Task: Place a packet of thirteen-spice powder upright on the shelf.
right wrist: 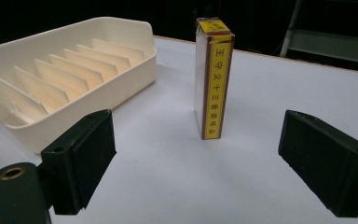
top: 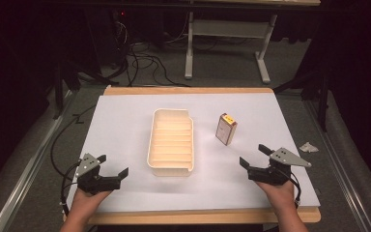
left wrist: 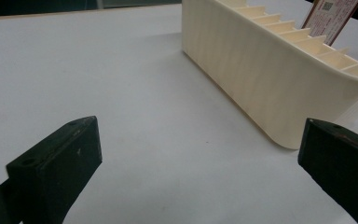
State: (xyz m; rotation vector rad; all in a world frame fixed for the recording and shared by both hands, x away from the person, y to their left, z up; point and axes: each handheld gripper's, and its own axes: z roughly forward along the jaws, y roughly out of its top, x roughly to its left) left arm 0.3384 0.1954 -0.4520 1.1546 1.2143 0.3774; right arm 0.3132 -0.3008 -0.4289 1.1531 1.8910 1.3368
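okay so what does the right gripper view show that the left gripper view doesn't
The right gripper view alone shows the yellow spine with printed characters on the upright box, standing on the white table sheet apart from the tray, plus the tray's dividers from inside. The left gripper view alone shows the tray's plain outer long wall, with just the box's top peeking over it. Both share the cream tray, the box, the sheet, and a pair of open black jaws holding nothing.

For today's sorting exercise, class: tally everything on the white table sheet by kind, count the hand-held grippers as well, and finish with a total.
Cream slotted tray: 1
Upright box with a yellow spine: 1
Hand-held two-jaw grippers, the left gripper and the right gripper, both open: 2
Total: 4
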